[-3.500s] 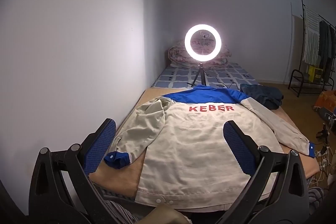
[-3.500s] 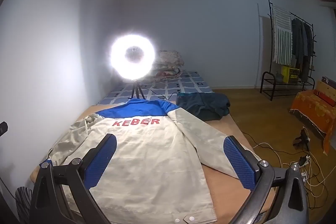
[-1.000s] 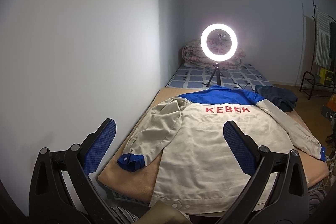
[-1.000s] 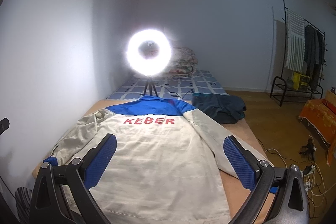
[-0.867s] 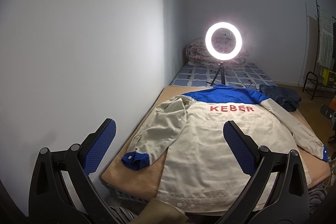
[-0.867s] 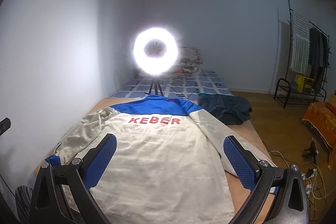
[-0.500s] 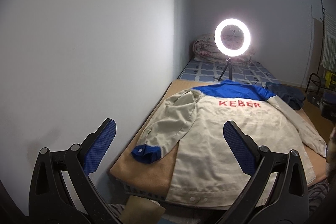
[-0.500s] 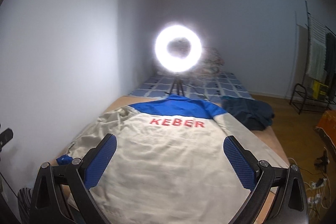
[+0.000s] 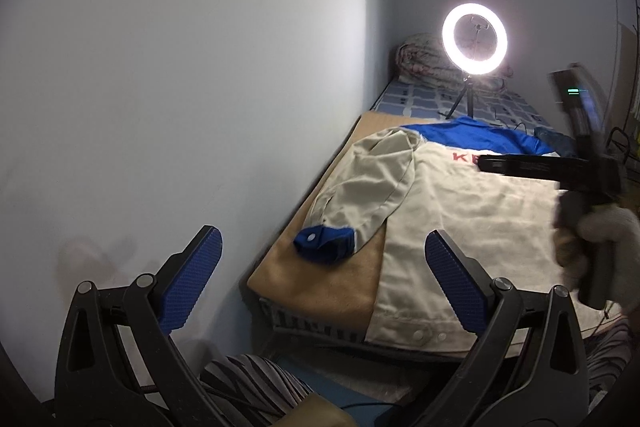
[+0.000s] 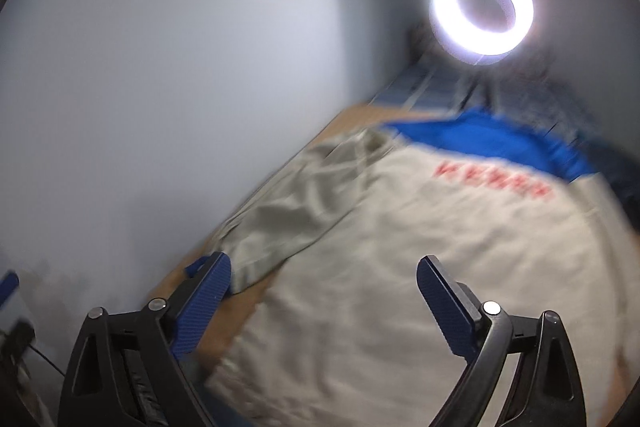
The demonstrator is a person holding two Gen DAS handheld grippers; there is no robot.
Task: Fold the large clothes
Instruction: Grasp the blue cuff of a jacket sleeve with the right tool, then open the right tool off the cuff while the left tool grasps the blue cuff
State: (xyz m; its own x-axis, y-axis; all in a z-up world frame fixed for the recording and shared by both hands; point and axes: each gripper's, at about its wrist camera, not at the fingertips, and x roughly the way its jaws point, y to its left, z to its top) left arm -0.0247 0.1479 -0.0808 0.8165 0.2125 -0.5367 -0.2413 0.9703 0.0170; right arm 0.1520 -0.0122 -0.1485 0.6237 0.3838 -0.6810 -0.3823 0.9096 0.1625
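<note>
A beige jacket (image 9: pixel 480 219) with a blue yoke and red lettering lies back-up on a tan-covered bed (image 9: pixel 320 287). Its left sleeve is folded in, and the blue cuff (image 9: pixel 324 247) rests near the bed's front left corner. My left gripper (image 9: pixel 320 237) is open, above and short of that cuff, with nothing between its fingers. In the blurred right wrist view, my right gripper (image 10: pixel 324 261) hovers over the jacket (image 10: pixel 400 267) by the sleeve. Its jaws are closing and nothing is between them. A gloved hand (image 9: pixel 608 227) carries it in at the right of the left wrist view.
A lit ring light (image 9: pixel 475 41) on a small tripod stands behind the collar, with a rolled quilt (image 9: pixel 420 63) beyond it. A bare wall (image 9: pixel 200 67) runs along the bed's left side. A dark garment (image 9: pixel 556 143) lies at the back right. Striped fabric (image 9: pixel 256 379) sits below the bed's front edge.
Both views have swung left and sunk toward the jacket's left sleeve. The right gripper has come into the left wrist view from the right, and its jaws have narrowed slightly.
</note>
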